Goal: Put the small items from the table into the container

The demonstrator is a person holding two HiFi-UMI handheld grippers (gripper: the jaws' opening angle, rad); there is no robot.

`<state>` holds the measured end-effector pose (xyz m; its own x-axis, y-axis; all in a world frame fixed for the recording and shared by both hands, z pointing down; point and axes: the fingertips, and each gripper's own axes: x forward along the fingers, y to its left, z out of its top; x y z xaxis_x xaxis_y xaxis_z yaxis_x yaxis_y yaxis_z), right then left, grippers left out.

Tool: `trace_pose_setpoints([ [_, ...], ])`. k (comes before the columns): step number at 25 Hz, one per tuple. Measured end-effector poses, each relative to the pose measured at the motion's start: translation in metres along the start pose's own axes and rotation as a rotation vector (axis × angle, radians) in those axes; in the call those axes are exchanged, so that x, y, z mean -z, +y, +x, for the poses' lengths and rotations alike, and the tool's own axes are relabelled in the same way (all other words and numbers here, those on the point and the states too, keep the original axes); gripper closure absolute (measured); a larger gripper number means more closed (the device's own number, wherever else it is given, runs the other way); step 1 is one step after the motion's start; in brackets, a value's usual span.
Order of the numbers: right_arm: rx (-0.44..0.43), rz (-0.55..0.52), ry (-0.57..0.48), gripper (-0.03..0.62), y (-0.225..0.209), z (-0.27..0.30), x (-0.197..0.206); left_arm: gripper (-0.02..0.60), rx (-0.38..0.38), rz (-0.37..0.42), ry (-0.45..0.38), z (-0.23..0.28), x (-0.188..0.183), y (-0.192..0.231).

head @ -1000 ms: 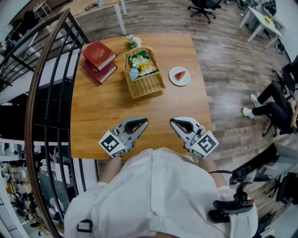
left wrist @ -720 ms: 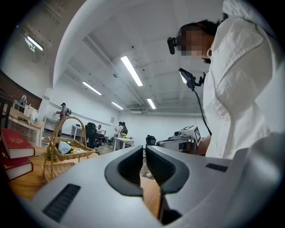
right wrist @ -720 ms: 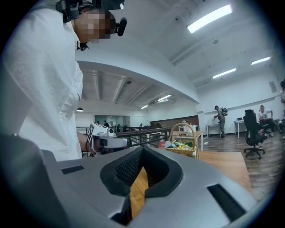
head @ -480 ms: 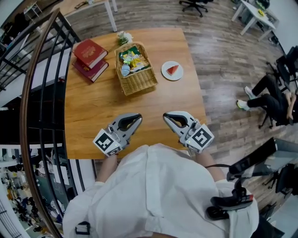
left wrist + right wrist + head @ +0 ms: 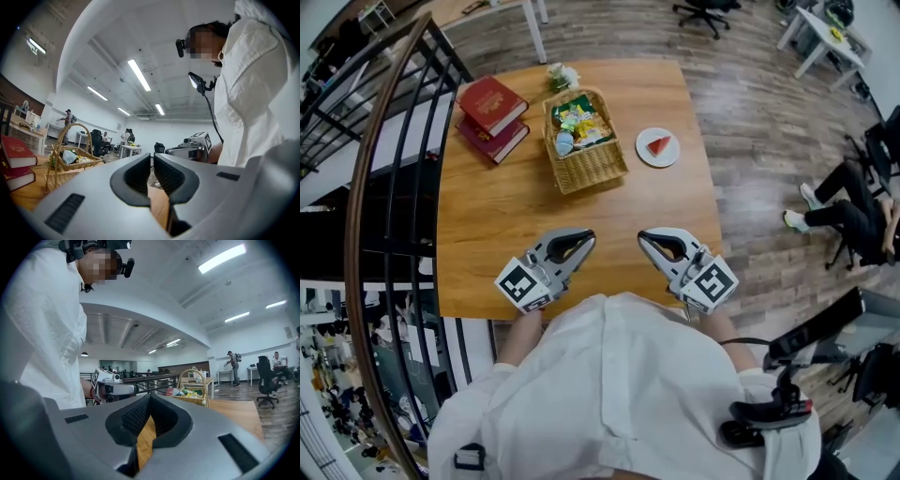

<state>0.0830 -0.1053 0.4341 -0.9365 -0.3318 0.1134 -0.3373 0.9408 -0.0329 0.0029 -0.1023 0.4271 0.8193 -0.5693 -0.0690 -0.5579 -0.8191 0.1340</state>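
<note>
Both grippers hover over the near edge of the table [image 5: 506, 225], clenched on nothing: the left gripper [image 5: 586, 237] and the right gripper [image 5: 645, 237] have their jaws together and their tips angled toward each other. The basket [image 5: 598, 171] stands well apart on the far side, almost straight ahead of the left gripper, its long axis running near to far. Packets [image 5: 578, 122] already lie inside it. Just right of the basket, a red slice [image 5: 661, 145] sits on a plate [image 5: 646, 155], ahead of the right gripper. If that slice is to go in, the right hand looks nearer.
</note>
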Motion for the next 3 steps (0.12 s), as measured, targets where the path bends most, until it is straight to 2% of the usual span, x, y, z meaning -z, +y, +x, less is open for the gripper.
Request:
trace_pose_setpoints([
  [3, 0.012, -0.001, 0.001, 0.579, -0.004, -0.0001, -0.0008, 0.574, 0.006, 0.001, -0.008, 0.0031, -0.002, 0.0034],
])
